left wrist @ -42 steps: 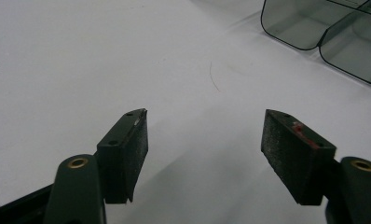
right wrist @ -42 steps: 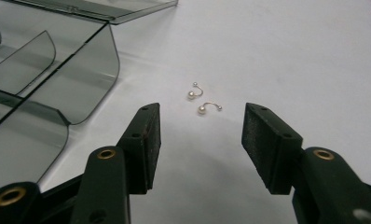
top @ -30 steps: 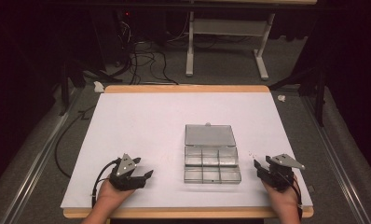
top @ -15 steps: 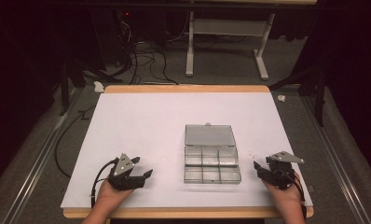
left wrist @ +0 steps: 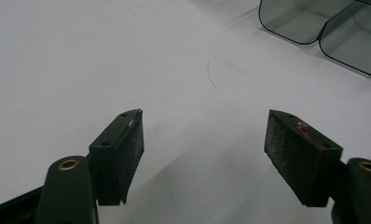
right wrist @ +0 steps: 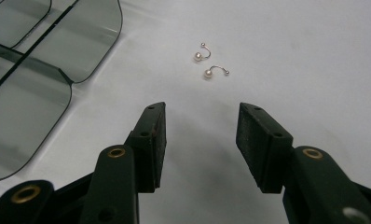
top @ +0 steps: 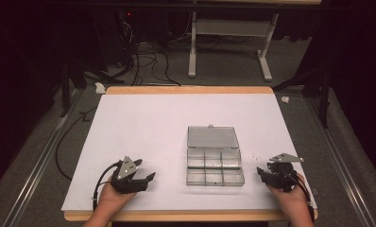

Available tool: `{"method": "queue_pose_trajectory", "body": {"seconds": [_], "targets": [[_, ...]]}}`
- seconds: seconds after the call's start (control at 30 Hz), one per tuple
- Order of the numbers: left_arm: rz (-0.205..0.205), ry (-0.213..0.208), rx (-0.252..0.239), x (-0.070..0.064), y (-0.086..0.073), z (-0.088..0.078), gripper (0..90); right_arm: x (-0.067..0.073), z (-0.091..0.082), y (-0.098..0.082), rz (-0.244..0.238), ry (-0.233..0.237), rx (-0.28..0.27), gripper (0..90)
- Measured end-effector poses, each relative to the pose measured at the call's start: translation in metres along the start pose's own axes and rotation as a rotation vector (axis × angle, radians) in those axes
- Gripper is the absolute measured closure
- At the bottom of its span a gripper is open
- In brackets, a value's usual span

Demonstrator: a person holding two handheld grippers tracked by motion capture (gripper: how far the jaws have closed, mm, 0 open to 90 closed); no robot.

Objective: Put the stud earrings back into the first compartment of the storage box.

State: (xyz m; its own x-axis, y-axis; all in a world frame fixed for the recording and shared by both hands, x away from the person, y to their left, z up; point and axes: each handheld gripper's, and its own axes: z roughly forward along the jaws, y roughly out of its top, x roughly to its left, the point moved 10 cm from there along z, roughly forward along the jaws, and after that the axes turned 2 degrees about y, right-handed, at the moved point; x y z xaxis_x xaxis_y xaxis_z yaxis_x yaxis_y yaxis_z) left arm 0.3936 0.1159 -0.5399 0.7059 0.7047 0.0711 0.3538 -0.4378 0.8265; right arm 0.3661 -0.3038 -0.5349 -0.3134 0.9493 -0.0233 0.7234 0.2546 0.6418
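A clear plastic compartment box (top: 214,163) lies open on the white table, its lid (top: 211,136) folded back on the far side. Two small pearl earrings (right wrist: 207,63) lie on the table just ahead of my right gripper (right wrist: 201,127), which is open with nothing between its jaws. In the high view the earrings (top: 256,155) are tiny specks right of the box, and the right gripper (top: 267,175) rests near the front right edge. My left gripper (top: 149,178) sits at the front left, open and empty (left wrist: 203,133), with box corners (left wrist: 323,28) farther off.
The white table top (top: 143,123) has a wooden rim. Cables (top: 75,142) trail off its left side onto grey carpet. A white desk frame (top: 228,42) stands beyond the far edge. A hand holds each gripper at the table's front edge.
The right gripper has shifted slightly back and down toward the front edge. The left gripper has barely moved.
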Motion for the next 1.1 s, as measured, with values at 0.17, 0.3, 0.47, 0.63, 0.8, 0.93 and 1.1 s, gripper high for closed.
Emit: {"method": "queue_pose_trajectory", "body": {"seconds": [0.17,0.3,0.47,0.63,0.8,0.93,1.1], "targets": [[0.005,0.005,-0.001,0.000,0.000,0.000,29.0,0.002,-0.004,0.004,-0.016,0.020,0.049,55.7],[0.008,0.004,0.003,0.000,0.000,0.000,29.3,0.001,-0.005,0.005,-0.029,0.032,0.103,56.4],[0.010,0.005,0.009,-0.001,-0.001,0.001,30.0,-0.001,-0.004,0.005,-0.025,0.042,0.141,56.9],[0.005,0.006,0.021,0.000,-0.001,0.001,30.0,-0.003,-0.003,0.005,-0.025,0.051,0.200,57.8],[0.003,0.011,0.029,0.000,-0.002,0.003,29.2,-0.001,-0.004,0.008,-0.034,0.063,0.231,59.7],[0.003,0.010,0.036,0.000,-0.002,0.003,29.1,0.000,-0.004,0.009,-0.038,0.074,0.254,61.0],[-0.001,0.007,0.031,0.001,-0.002,0.003,29.1,0.003,-0.002,0.013,-0.061,0.097,0.303,65.9]]}}
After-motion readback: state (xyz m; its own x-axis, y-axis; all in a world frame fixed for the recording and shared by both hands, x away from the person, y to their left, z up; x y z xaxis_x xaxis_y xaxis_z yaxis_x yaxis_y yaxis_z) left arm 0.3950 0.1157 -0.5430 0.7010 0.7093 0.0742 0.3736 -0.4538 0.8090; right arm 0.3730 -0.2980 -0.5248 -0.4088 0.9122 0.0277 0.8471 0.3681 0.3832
